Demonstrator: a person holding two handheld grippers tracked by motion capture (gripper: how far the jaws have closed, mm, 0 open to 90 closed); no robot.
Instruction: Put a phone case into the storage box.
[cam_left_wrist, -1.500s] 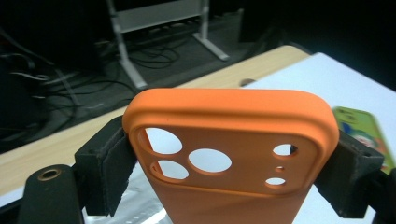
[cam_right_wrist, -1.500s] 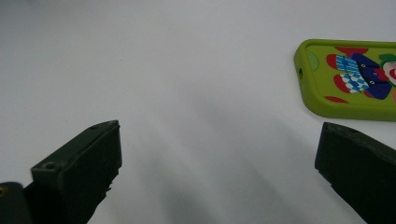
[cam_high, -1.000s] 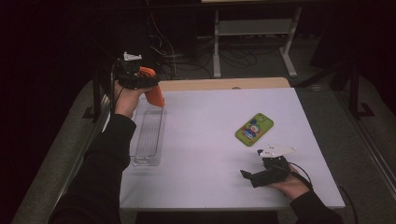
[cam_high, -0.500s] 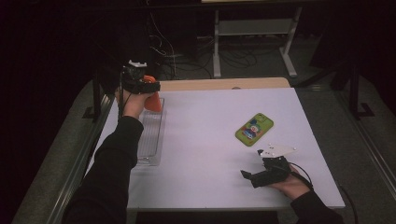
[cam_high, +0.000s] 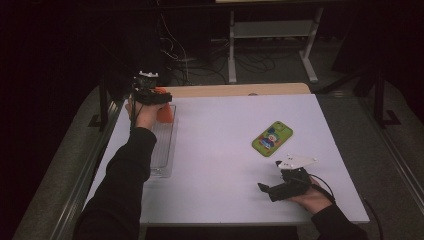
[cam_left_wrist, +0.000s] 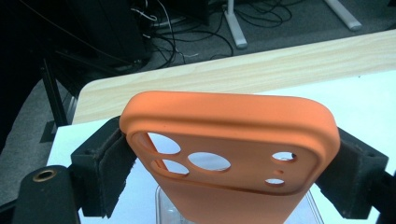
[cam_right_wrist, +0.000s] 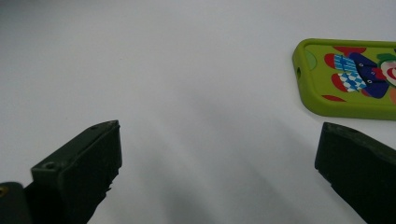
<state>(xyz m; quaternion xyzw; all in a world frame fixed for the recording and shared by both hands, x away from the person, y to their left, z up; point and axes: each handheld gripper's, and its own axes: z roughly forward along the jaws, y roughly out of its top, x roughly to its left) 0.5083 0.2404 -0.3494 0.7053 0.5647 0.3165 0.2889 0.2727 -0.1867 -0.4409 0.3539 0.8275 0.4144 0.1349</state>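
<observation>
Step in hand: placing the orange phone case into the clear tray at the table's left edge. The left tongs grip its sides, though the jaws have just been easing apart. Right tongs rest apart, empty, near the green phone case. Next move, by my judgement: release fully and lift clear.

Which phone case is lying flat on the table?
The green case, with the colourful picture on it, lies flat near the right tongs. The orange case is held up between the left tongs' jaws, over a clear tray.
</observation>
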